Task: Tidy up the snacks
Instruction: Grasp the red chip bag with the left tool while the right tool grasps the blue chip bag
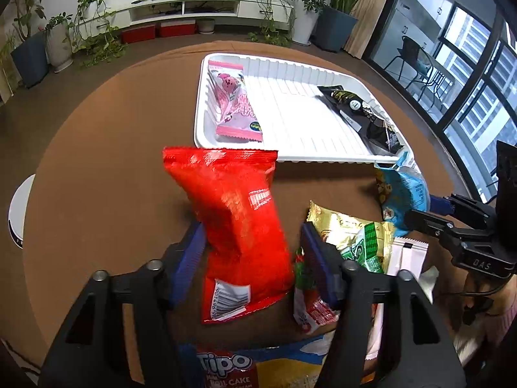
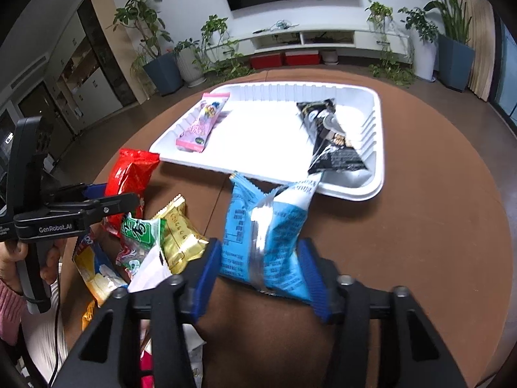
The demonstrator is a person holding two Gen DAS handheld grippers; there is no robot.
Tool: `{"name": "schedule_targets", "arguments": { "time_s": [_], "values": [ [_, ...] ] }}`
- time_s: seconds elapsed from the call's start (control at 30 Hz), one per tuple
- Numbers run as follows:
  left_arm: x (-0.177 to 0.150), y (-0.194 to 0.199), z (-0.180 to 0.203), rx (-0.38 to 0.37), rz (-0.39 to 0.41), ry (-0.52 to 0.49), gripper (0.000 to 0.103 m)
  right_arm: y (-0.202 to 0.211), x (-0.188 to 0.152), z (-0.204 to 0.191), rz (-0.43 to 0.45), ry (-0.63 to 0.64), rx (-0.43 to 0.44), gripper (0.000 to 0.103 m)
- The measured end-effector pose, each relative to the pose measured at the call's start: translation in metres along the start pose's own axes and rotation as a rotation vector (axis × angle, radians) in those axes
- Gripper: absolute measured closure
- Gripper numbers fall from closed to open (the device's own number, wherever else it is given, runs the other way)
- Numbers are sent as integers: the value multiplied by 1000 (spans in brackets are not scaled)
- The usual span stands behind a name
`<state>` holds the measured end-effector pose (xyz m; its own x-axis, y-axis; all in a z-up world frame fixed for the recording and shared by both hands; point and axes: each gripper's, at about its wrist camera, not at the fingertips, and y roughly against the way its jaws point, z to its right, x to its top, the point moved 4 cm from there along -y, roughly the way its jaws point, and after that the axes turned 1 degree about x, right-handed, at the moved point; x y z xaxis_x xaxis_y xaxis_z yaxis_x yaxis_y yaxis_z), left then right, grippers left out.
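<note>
Nearest your left wrist camera, at the bottom edge, lies a blue-and-yellow Tipo roll-cake pack, cut off by the frame and partly hidden behind the black gripper arms. Just above it your left gripper has its blue pads on either side of the red packet; the right pad seems to stand slightly clear of the foil, so you cannot tell whether the packet is truly clamped. The packet's long axis runs from lower centre up toward the upper left, with its crimped top edge overlapping the near rim of the white tray in the picture.

In your right wrist view, the right gripper is clamped on the blue packet, the pads pressing in its lower sides. That packet stands nearly straight up the frame, and its torn-looking top reaches the tray's near rim at centre.

Inside the tray, the pink wrapper lies along the left wall, long axis running up and down the frame. The black wrapper lies diagonally along the right wall, from upper left to lower right.

Between your grippers, a loose pile rests on the brown table: a gold packet, a green-and-white packet and white wrappers, overlapping so their outlines are hard to separate. Print on all packets is blurred.
</note>
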<state>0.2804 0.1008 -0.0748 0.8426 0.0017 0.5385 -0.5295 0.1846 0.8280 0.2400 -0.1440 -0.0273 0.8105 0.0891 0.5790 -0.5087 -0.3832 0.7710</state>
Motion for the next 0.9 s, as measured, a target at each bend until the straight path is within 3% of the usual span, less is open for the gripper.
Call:
{"name": "schedule_targets", "arguments": {
  "time_s": [0.03, 0.33, 0.9],
  "values": [
    [-1, -3, -1, -6, -8, 0, 58, 0, -1, 0, 0, -2, 2, 58],
    [-2, -3, -11, -80, -5, 55, 77, 10, 2, 10, 22, -74, 86, 69],
    [-3, 32, -22, -131, 45, 114, 78, 35, 7, 41, 79, -339, 350, 73]
  ]
}}
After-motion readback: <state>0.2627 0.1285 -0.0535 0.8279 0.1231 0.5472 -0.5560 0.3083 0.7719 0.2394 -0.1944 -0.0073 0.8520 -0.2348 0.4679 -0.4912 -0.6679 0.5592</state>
